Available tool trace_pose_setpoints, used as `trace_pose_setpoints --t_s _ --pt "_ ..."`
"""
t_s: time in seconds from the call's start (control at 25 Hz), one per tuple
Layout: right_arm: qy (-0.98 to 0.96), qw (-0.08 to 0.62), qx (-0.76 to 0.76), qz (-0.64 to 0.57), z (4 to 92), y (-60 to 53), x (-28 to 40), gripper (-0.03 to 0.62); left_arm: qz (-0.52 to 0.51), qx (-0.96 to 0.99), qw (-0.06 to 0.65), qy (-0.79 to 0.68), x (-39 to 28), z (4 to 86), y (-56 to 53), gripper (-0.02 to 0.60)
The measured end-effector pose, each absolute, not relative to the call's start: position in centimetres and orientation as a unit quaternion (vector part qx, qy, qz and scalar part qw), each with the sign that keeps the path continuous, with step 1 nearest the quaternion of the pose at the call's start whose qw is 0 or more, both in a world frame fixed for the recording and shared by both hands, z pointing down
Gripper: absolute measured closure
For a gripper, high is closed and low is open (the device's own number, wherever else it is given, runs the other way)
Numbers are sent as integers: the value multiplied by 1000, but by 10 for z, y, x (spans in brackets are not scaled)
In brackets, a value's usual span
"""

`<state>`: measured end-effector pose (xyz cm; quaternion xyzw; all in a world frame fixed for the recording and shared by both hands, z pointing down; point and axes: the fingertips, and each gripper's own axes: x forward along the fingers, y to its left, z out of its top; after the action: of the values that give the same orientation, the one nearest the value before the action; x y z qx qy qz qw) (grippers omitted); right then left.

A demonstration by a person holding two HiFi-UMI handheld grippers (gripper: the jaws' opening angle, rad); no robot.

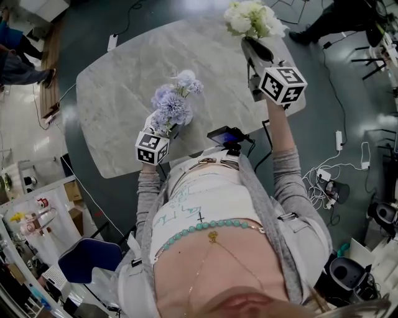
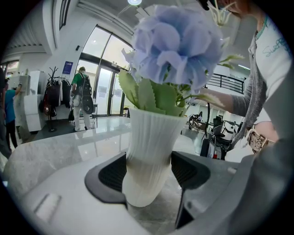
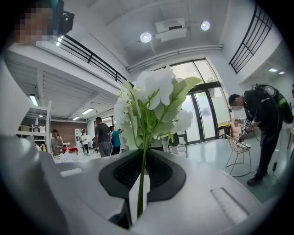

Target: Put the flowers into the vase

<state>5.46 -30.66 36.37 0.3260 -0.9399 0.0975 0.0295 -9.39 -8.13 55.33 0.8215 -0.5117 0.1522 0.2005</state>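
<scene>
A white ribbed vase stands on the marble table with blue flowers in it. My left gripper is shut on the vase's narrow lower body, a black pad against each side. In the head view the left gripper sits near the table's front edge. My right gripper is raised over the table's far right, shut on the thin green stem of a bunch of white flowers. The white blooms rise upright out of the closed jaws.
A small black device lies at the table's front edge by my body. Cables and a power strip lie on the floor to the right. Several people stand in the hall beyond; one bends over a wire chair.
</scene>
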Motion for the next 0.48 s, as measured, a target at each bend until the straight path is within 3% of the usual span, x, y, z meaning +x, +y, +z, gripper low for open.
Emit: trace_pose_setpoints --t_s 0.48 --pt "-951 -45 299 59 287 -280 44 549 149 822 208 -508 -90 554 -81 268"
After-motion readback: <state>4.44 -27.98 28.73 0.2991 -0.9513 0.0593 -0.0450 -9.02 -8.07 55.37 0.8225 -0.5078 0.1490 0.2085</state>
